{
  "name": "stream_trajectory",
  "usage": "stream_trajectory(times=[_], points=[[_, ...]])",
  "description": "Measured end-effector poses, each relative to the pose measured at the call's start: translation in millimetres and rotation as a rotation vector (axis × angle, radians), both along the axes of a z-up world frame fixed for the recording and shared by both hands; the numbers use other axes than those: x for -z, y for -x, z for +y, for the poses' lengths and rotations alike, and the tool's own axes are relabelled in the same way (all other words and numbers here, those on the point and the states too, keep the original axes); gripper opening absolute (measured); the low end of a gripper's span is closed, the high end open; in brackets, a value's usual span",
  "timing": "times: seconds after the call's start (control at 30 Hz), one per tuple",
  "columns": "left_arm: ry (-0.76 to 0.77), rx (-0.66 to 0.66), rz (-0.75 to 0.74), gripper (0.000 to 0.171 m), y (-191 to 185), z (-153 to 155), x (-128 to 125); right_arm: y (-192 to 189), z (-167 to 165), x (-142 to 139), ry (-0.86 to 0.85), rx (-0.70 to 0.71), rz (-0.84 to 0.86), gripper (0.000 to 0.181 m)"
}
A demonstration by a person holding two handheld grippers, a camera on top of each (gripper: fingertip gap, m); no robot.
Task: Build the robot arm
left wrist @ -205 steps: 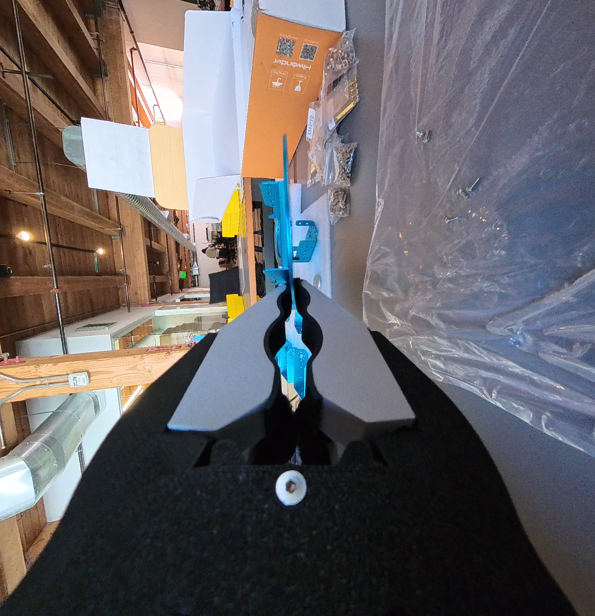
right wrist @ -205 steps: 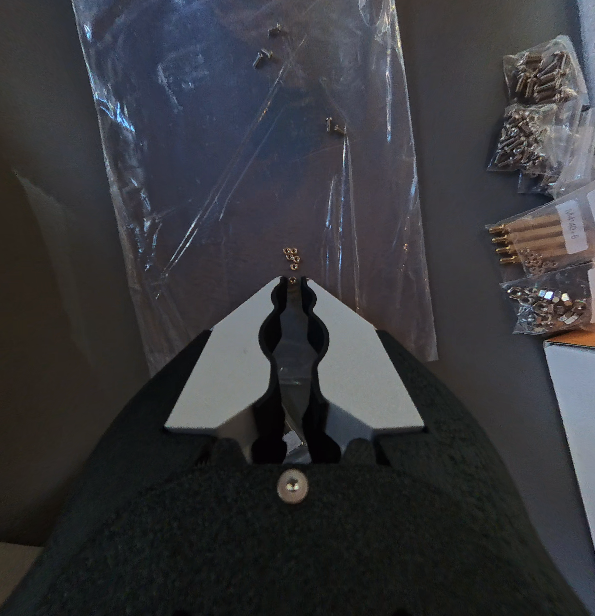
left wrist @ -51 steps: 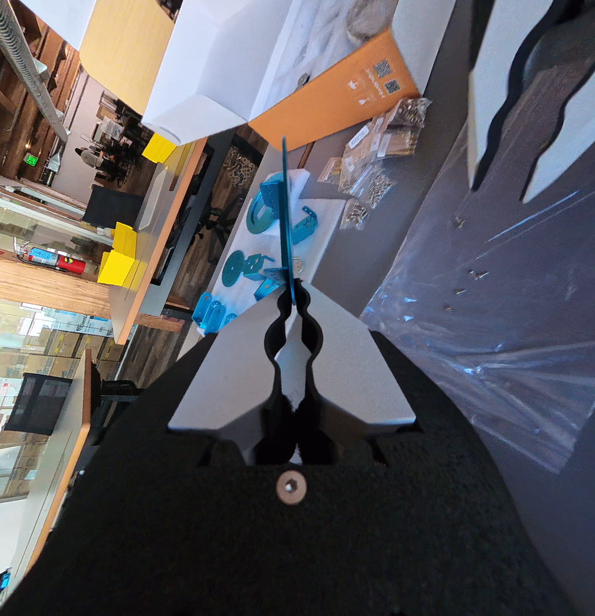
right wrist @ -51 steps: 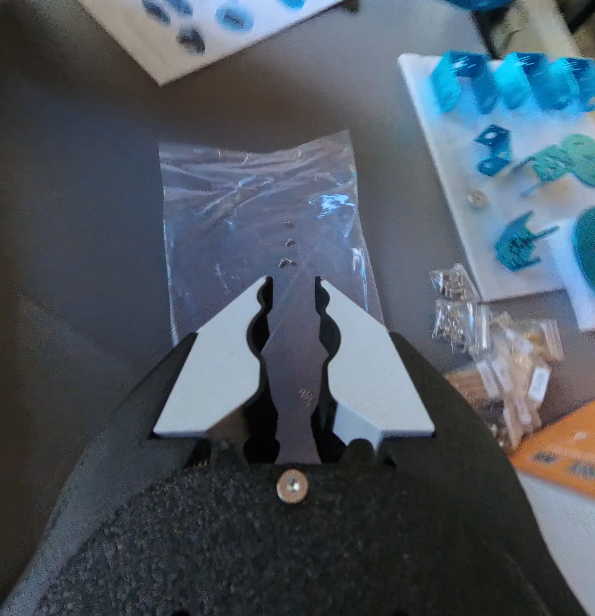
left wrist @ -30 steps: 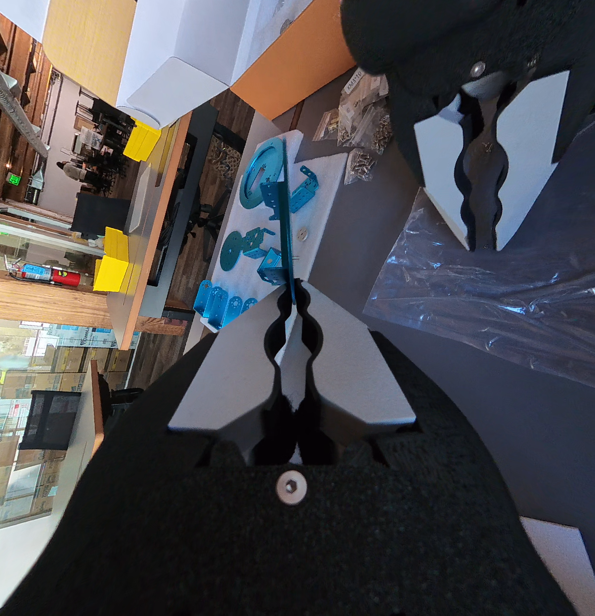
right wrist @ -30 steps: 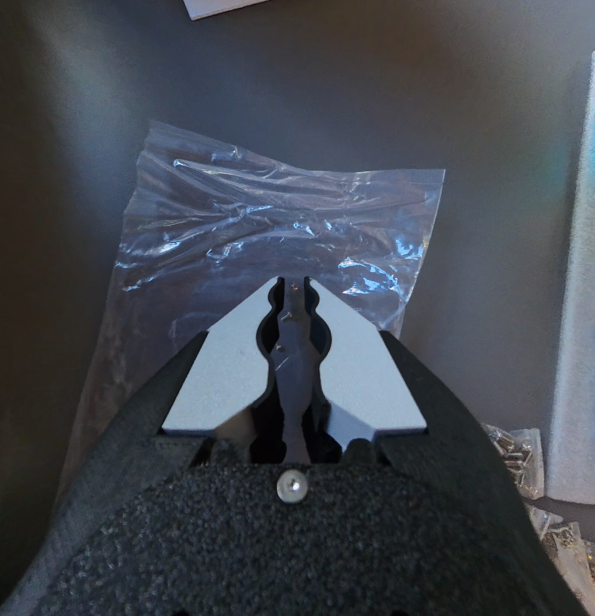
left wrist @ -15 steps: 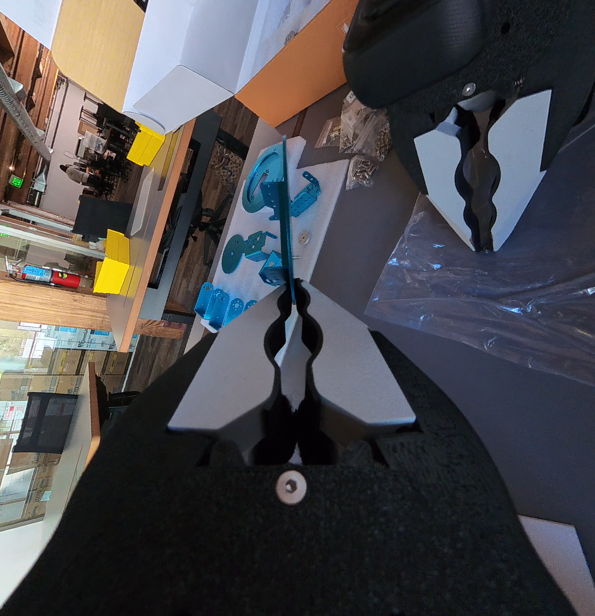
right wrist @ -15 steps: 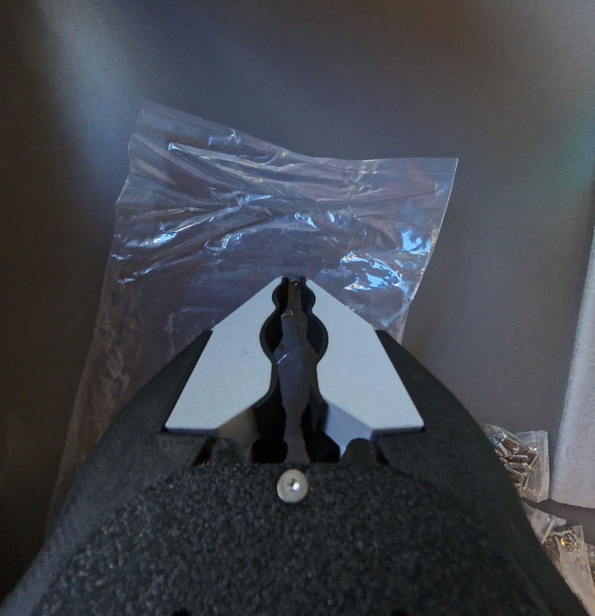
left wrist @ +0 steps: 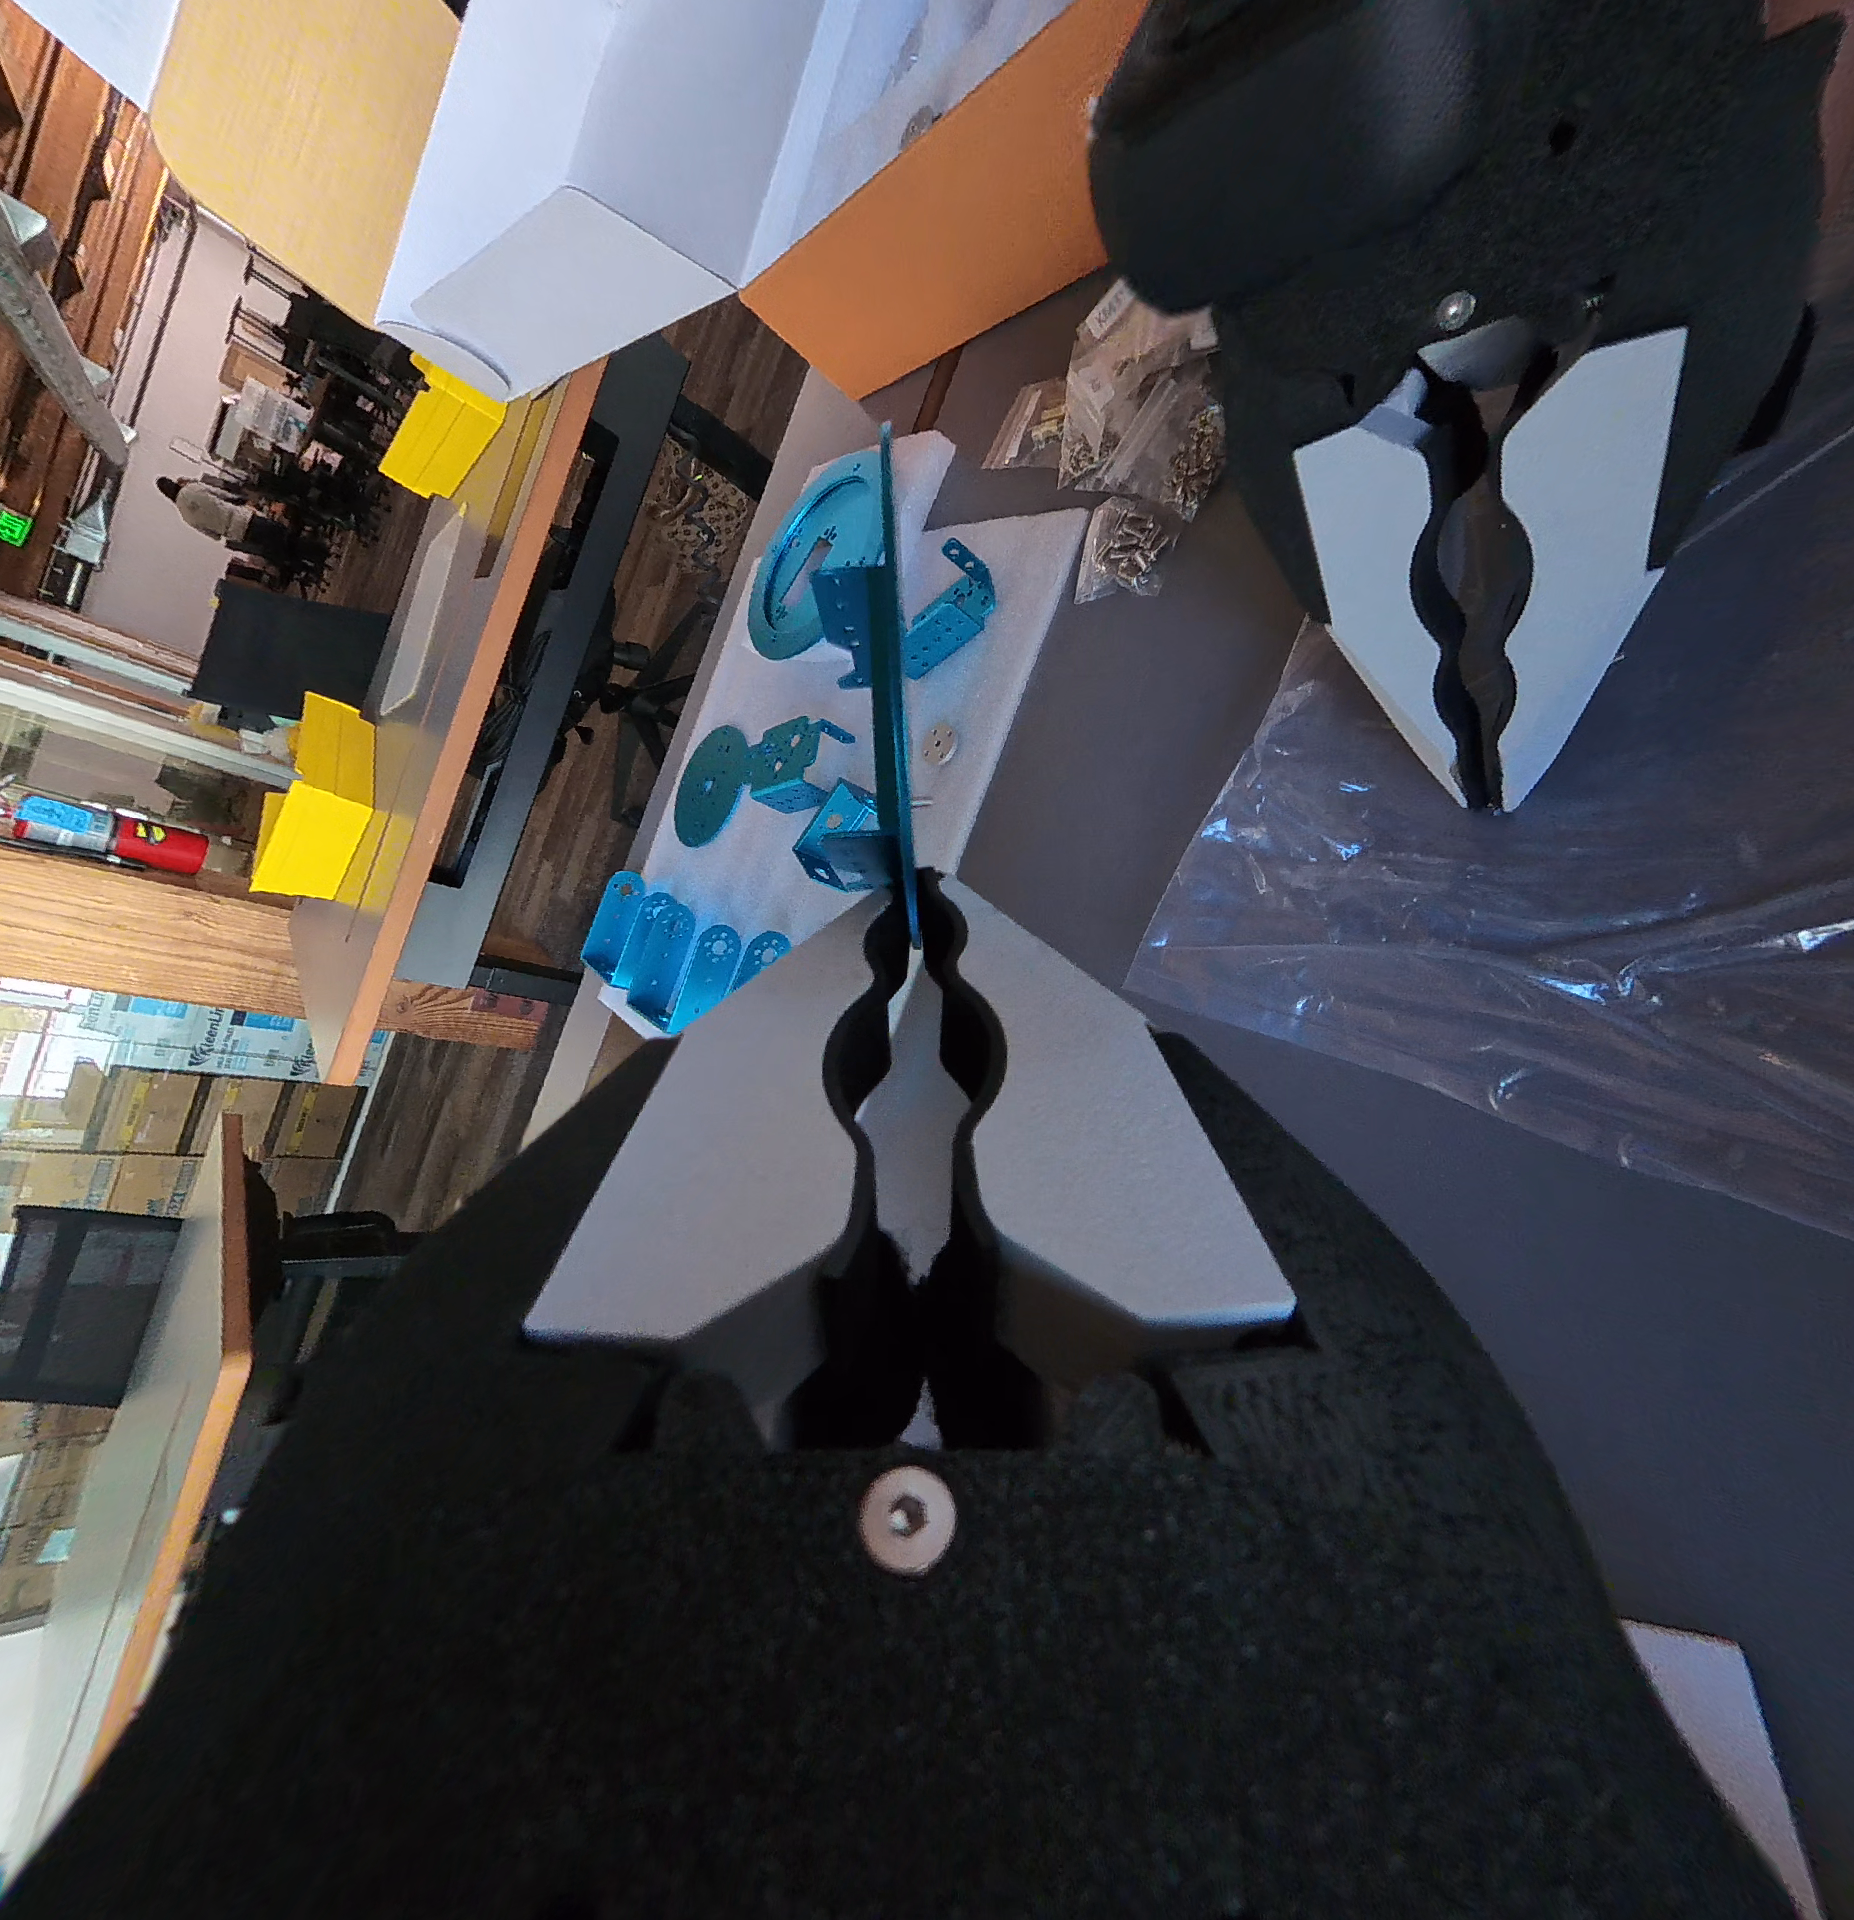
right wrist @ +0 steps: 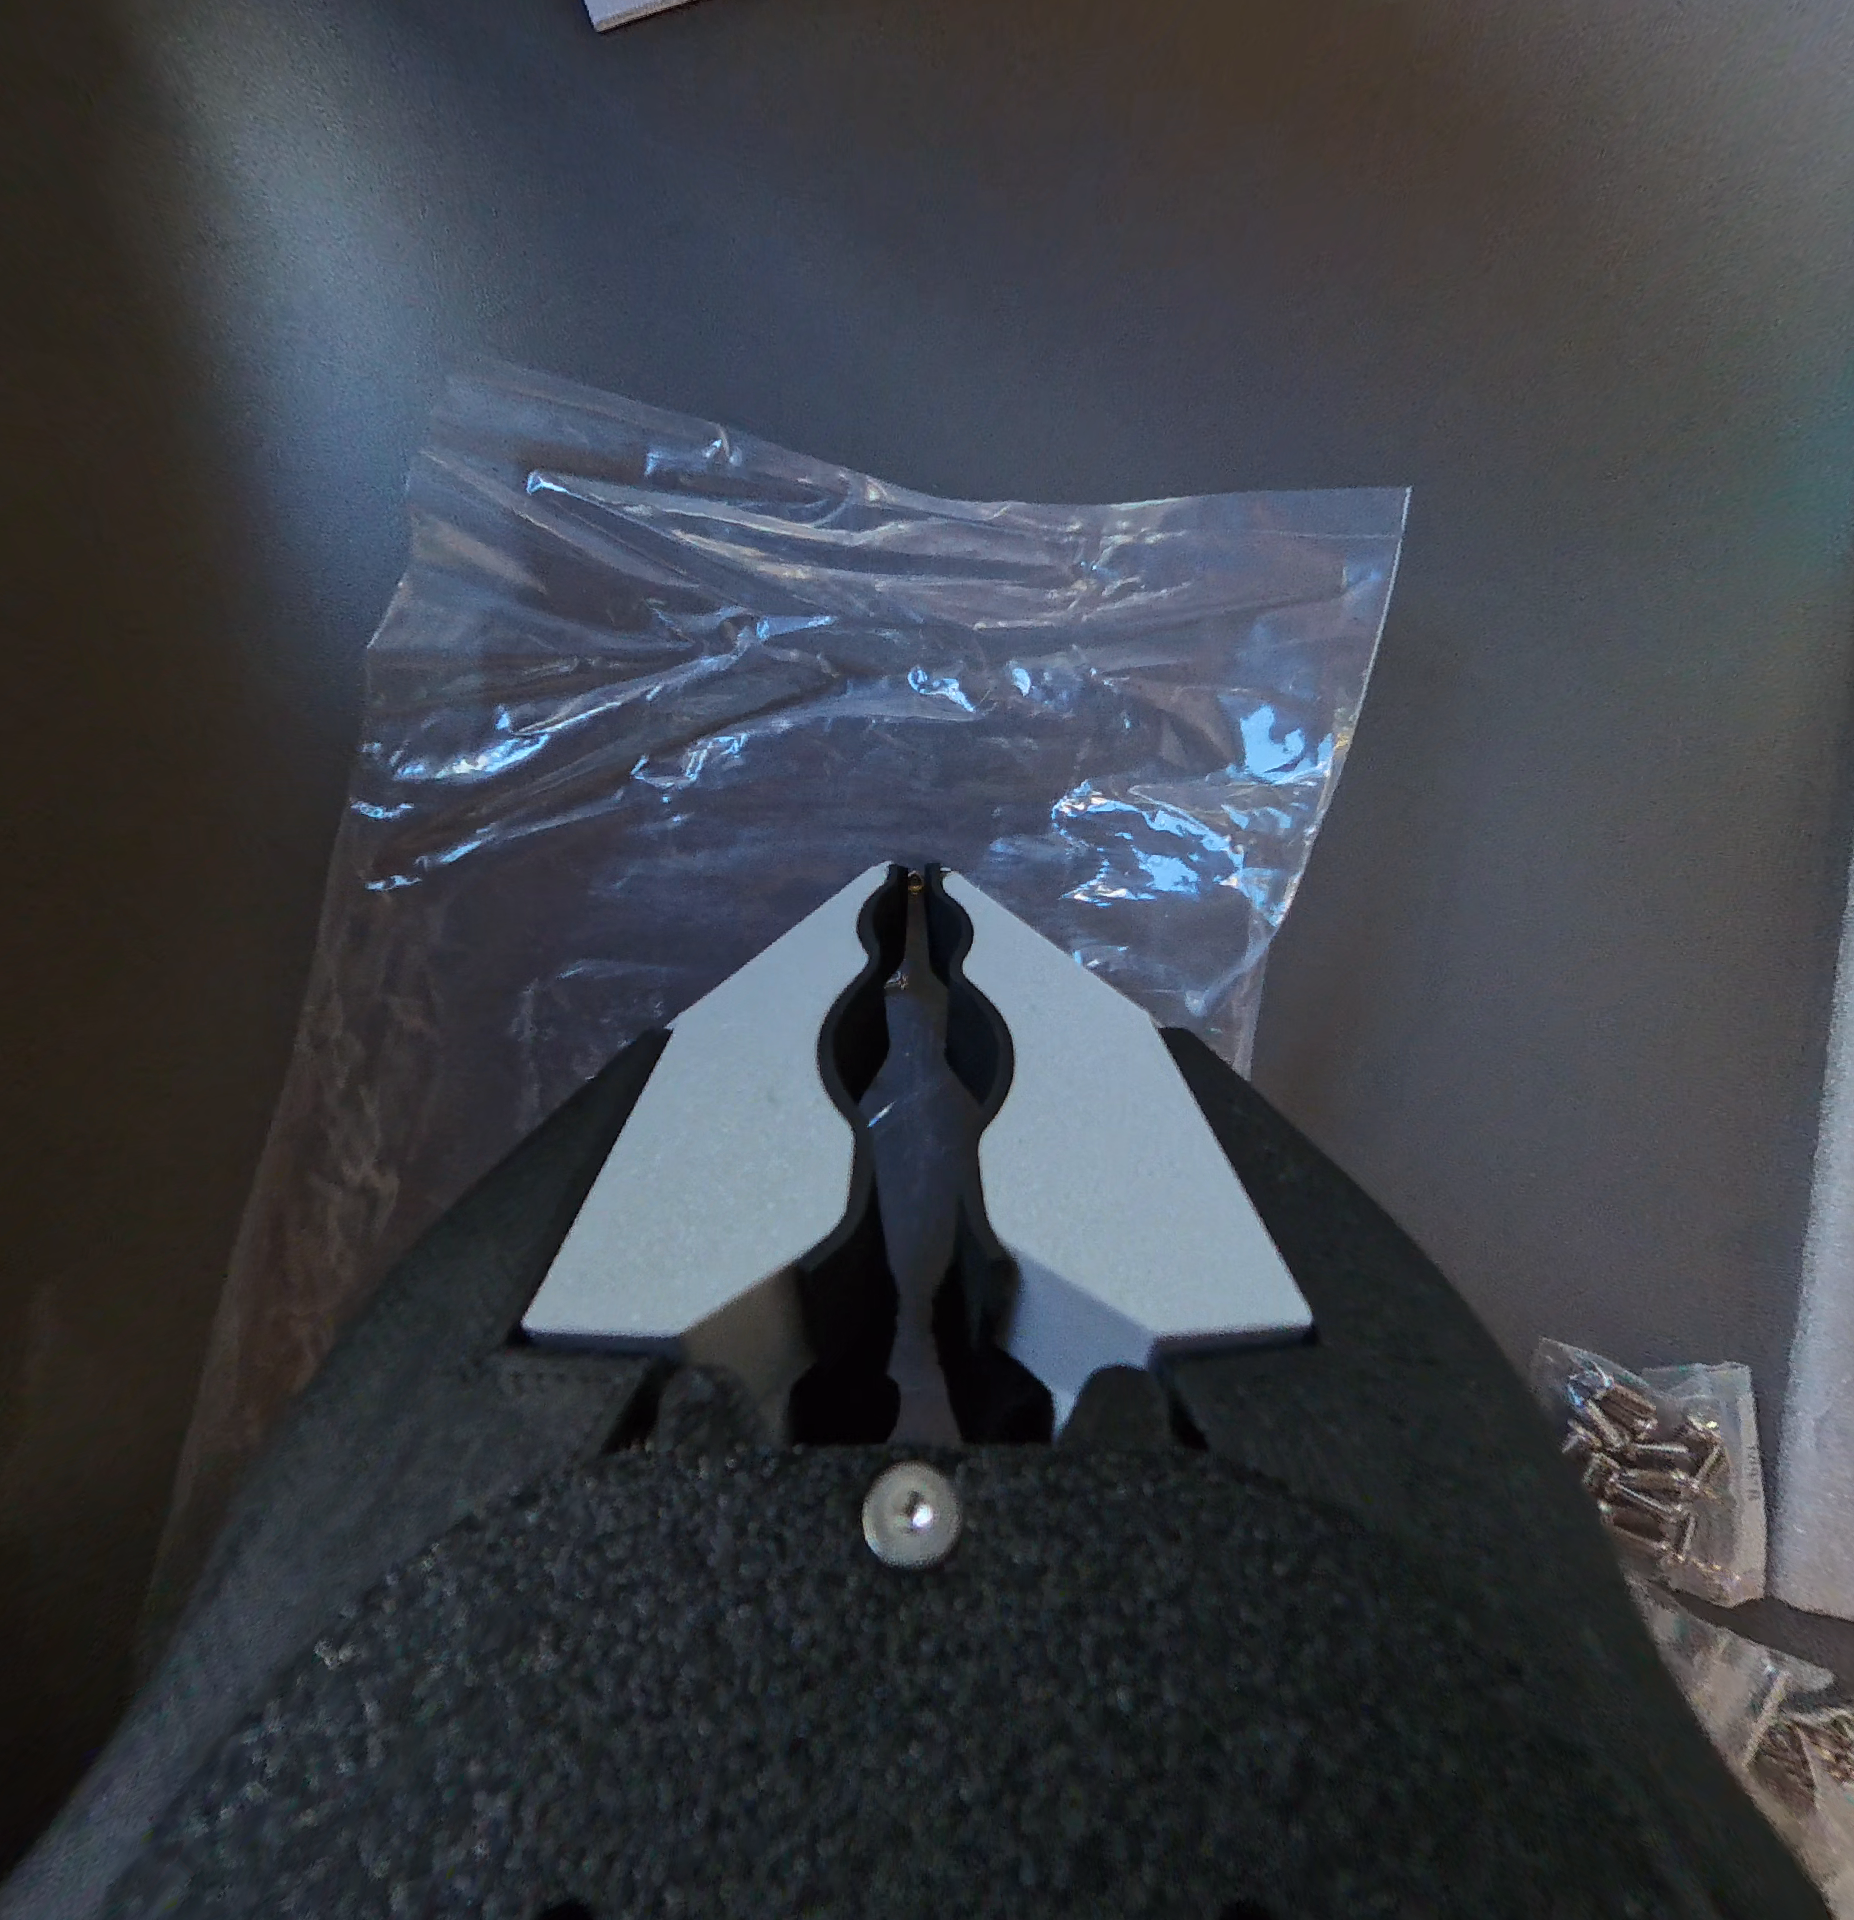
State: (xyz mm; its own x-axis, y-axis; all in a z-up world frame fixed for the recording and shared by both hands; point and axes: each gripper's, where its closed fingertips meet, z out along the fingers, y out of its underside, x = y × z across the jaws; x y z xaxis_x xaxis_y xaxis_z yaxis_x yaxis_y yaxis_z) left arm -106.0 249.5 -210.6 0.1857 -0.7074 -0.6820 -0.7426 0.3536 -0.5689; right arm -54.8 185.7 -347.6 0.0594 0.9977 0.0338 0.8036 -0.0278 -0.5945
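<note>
My left gripper point(left wrist: 915, 920) is shut on the lower edge of a thin blue metal plate point(left wrist: 887, 665), which I see edge-on, pointing away from me, with a blue bracket on its left face. My right gripper point(right wrist: 915, 878) points down onto a clear plastic bag point(right wrist: 850, 675) on the grey table. Its jaws are pinched together on a small screw point(right wrist: 915, 884) at the very tips. Another small screw point(right wrist: 902, 977) lies on the bag between the fingers. In the left wrist view, the right gripper point(left wrist: 1484, 802) shows at the upper right with its tips touching the bag point(left wrist: 1525, 987).
A white foam sheet point(left wrist: 1016, 634) with several loose blue metal parts lies beyond the plate. Small bags of screws point(left wrist: 1131, 457) lie by an orange and white box point(left wrist: 902, 239). In the right wrist view, screw bags point(right wrist: 1650, 1465) and a foam edge point(right wrist: 1837, 1143) are at the right. The left gripper's tips are roughly 15 cm from the right gripper's.
My right gripper opened, moved along the bag from the brass nuts, then came down and closed its jaws on a small screw. My left gripper tilted but kept hold of the blue plate.
</note>
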Motion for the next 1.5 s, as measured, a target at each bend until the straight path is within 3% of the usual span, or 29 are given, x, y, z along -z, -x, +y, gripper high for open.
stream_trajectory(times=[0.13, 0.3, 0.4, 0.5, 0.57, 0.77, 0.93, 1.23, 1.37, 1.5], points=[[0.033, -0.024, -0.028, 0.0, 3.0, -0.1, -1.7, 5.0, 3.1, -22.7, -0.02, 0.046, 0.152, 0.002], [0.117, -0.022, -0.071, 0.0, 1.1, -13.8, -2.8, 12.2, -8.8, -114.7, -0.104, 0.16, 0.622, 0.001], [0.136, 0.002, -0.074, 0.0, -5.8, -30.2, -7.4, 5.0, -28.5, -174.0, -0.325, 0.238, 0.883, 0.001], [0.129, 0.031, -0.072, 0.0, -15.4, -49.3, -22.1, -11.9, -49.8, -221.2, -0.68, 0.367, 1.069, 0.001], [0.12, 0.051, -0.077, 0.0, -22.1, -63.5, -38.1, -15.9, -67.1, -238.1, -0.862, 0.403, 1.106, 0.001], [0.078, 0.102, -0.058, 0.0, -35.8, -112.0, -95.8, -10.5, -94.1, -263.4, -1.182, 0.481, 1.065, 0.0], [0.026, 0.096, -0.009, 0.0, -42.8, -133.6, -116.1, -8.2, -95.6, -271.7, -1.249, 0.567, 1.052, 0.0], [0.052, 0.072, 0.003, 0.0, -62.2, -128.7, -104.5, -27.8, -83.4, -267.2, -1.179, 0.629, 1.049, 0.0], [0.048, 0.038, -0.004, 0.0, -55.9, -113.9, -98.7, -68.2, -58.5, -233.4, -0.929, 0.694, 0.897, 0.0], [0.108, 0.007, -0.031, 0.0, -43.8, -93.4, -71.2, -123.8, -38.6, -153.4, -0.521, 0.788, 0.593, 0.0]])
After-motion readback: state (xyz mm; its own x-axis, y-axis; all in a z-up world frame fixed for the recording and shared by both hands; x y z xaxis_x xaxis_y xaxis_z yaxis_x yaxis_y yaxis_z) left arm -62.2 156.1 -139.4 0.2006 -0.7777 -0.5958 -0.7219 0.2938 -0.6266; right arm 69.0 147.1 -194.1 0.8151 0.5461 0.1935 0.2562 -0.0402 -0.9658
